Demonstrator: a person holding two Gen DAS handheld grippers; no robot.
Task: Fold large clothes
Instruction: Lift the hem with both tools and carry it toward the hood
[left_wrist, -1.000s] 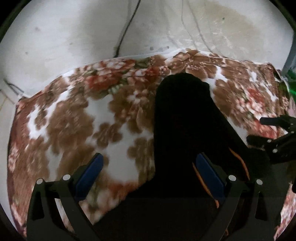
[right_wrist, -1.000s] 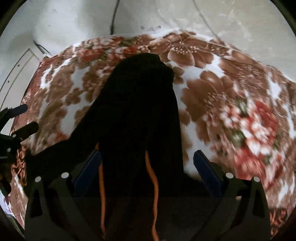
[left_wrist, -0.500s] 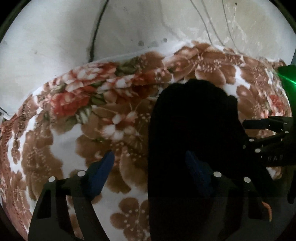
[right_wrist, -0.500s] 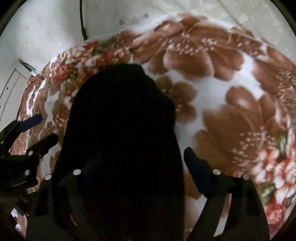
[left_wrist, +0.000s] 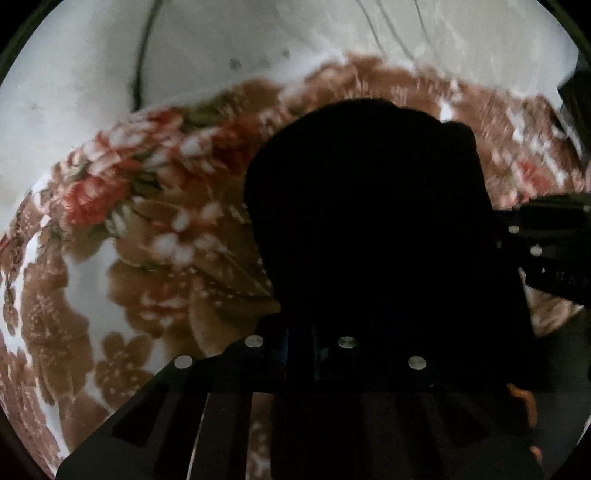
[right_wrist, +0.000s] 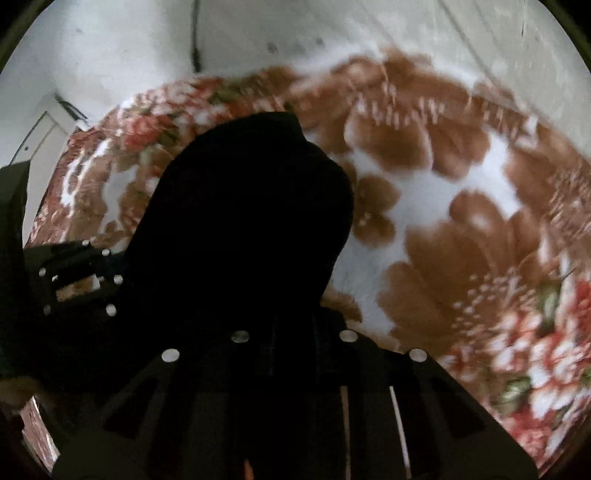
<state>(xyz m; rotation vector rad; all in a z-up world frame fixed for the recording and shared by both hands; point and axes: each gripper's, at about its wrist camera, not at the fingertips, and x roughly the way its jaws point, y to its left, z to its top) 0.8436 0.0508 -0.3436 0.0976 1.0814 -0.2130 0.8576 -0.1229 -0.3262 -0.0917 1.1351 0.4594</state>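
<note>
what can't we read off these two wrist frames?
- Left wrist: left gripper fingertips are lost in the black garment; pad contact is unreadable because it is black on black.
- Right wrist: right gripper has the same problem, and the garment's folds and type are indistinguishable.
- Both views: the floral blanket is motion-blurred.
- Garment's near end is cut off by the bottom edge.

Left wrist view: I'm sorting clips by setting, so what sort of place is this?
Probably a home, working on a bed or padded table: a plush floral blanket covers the surface under a black garment, with a stained whitish floor or wall and a thin cable beyond.
</note>
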